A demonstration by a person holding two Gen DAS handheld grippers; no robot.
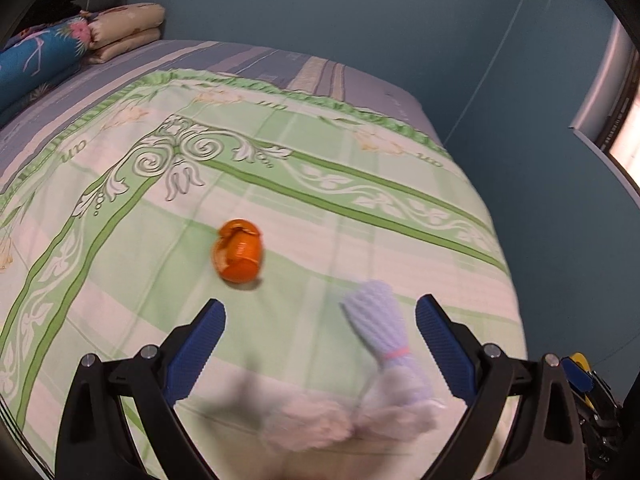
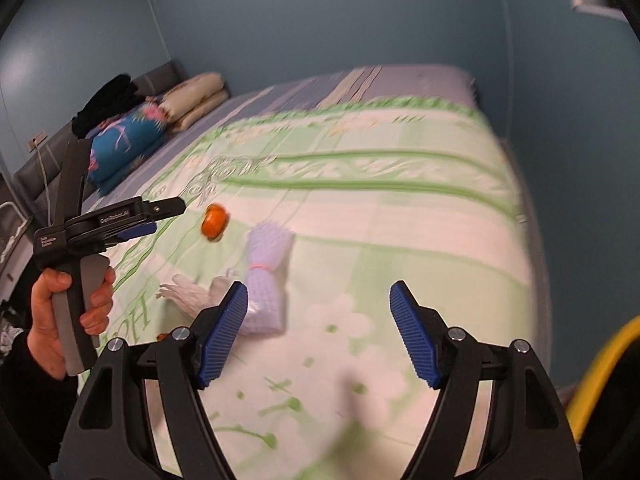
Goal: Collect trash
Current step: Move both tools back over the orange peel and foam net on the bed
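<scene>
Blurred crumpled tissue (image 1: pixel 308 424) lies under the spread, empty left hand-held gripper (image 1: pixel 320 322), touching the foam net (image 1: pixel 376 320); right hand-held gripper (image 2: pixel 318 300) likewise spread, empty; orange peel (image 1: pixel 239 251) beyond on the bed (image 1: pixel 360 232); closing may snag bedsheet or net.

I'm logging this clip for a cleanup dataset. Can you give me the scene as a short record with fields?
setting: bed with green floral sheet
trash: orange peel; white foam net sleeve with pink band; crumpled clear plastic
left tool: open, empty, above the foam sleeve
right tool: open, empty, above the sheet
background: folded bedding at headboard
picked up: nothing
</scene>
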